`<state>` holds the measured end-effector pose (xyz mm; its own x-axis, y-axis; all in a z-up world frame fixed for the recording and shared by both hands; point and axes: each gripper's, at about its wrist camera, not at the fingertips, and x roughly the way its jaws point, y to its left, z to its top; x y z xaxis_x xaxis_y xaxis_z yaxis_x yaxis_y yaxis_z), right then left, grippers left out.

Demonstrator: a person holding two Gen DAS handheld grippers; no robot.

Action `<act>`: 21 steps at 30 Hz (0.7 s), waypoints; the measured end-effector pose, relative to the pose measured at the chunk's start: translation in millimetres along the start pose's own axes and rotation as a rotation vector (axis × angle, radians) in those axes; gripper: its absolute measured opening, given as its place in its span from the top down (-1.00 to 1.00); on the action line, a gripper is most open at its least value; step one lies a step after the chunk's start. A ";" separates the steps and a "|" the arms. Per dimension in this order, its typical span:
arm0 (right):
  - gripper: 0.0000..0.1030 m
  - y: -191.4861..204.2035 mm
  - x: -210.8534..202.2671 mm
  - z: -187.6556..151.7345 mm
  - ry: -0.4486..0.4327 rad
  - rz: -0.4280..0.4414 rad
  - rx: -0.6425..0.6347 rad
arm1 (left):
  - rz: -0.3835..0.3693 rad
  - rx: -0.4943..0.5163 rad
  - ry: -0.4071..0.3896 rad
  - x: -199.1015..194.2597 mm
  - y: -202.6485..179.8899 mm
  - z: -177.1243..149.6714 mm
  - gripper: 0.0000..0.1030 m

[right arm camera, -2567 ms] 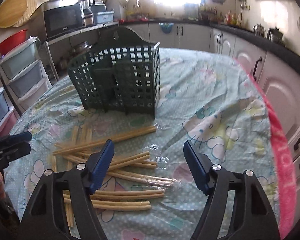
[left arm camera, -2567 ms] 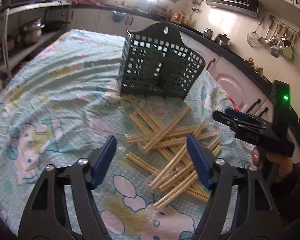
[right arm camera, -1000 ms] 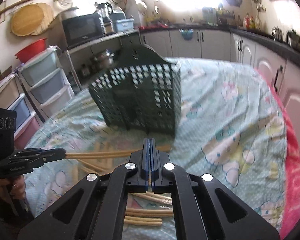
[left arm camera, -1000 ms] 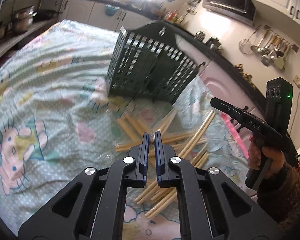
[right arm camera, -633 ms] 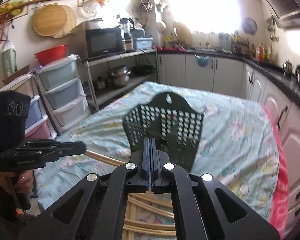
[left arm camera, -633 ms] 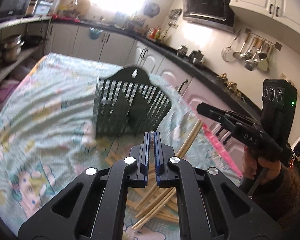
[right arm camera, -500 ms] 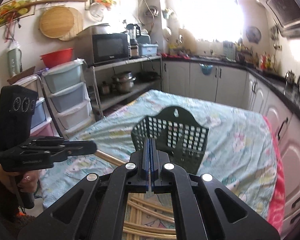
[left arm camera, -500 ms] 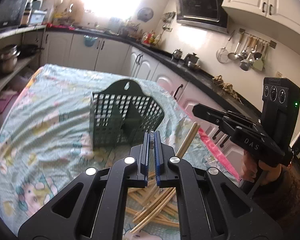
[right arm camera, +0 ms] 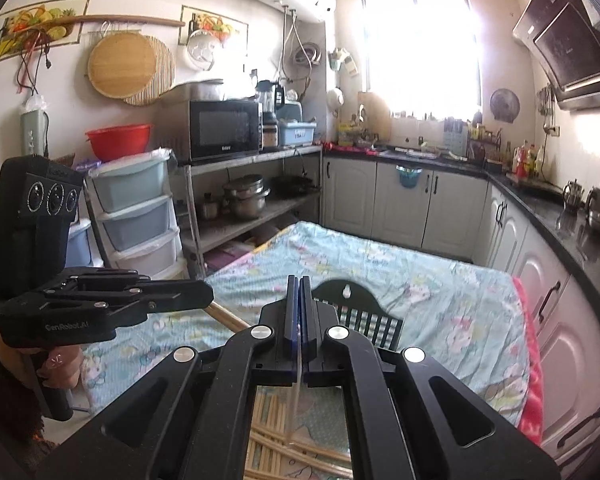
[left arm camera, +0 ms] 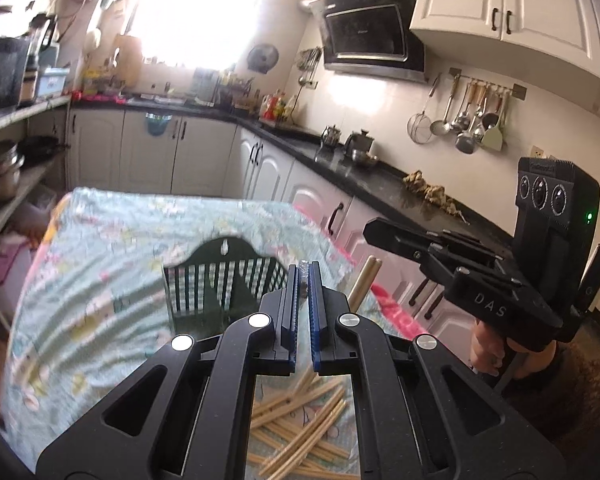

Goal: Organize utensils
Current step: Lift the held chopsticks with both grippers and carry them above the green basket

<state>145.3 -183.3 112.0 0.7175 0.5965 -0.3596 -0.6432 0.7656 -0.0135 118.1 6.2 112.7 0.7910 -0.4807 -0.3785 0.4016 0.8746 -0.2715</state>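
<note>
My left gripper (left arm camera: 303, 280) is shut on a pair of chopsticks in a clear wrapper; the wrapper end shows between its pads, and the wooden shaft (right arm camera: 228, 319) sticks out past it in the right wrist view. My right gripper (right arm camera: 299, 296) is shut on clear plastic wrapper (right arm camera: 296, 392) that hangs below its jaws. A chopstick pair end (left arm camera: 364, 280) shows under the right gripper (left arm camera: 384, 232) in the left view. Both grippers are raised high above the dark green slotted utensil basket (left arm camera: 220, 280), which also shows in the right wrist view (right arm camera: 360, 312). Several wrapped chopsticks (left arm camera: 300, 432) lie loose on the table below.
The table carries a pale green cartoon-print cloth (left arm camera: 100, 280) with a pink edge (right arm camera: 528, 360). White cabinets and a black counter (left arm camera: 380, 184) run along the right. A shelf with pots and plastic drawers (right arm camera: 140, 216) stands on the left.
Both grippers closed on chopstick pairs in the pile, then lifted them high above the table. The basket and pile now look smaller and lower in both views.
</note>
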 end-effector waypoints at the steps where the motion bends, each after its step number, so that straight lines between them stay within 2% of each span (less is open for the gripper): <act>1: 0.98 -0.8 -2.0 5.3 -0.014 -0.002 -0.004 | 0.001 0.006 -0.009 -1.7 -1.5 5.2 0.96; 11: 0.98 -17.6 -7.6 52.7 -0.096 -0.053 -0.006 | 0.052 0.031 -0.067 -8.8 2.2 55.1 0.96; 21: 0.98 -48.4 2.3 85.9 -0.147 -0.129 0.030 | 0.100 0.040 -0.089 -8.5 16.8 80.7 0.96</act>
<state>201.0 -198.4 192.1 0.8260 0.5205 -0.2162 -0.5372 0.8432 -0.0223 155.3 30.1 182.7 0.8650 -0.3849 -0.3218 0.3351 0.9206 -0.2004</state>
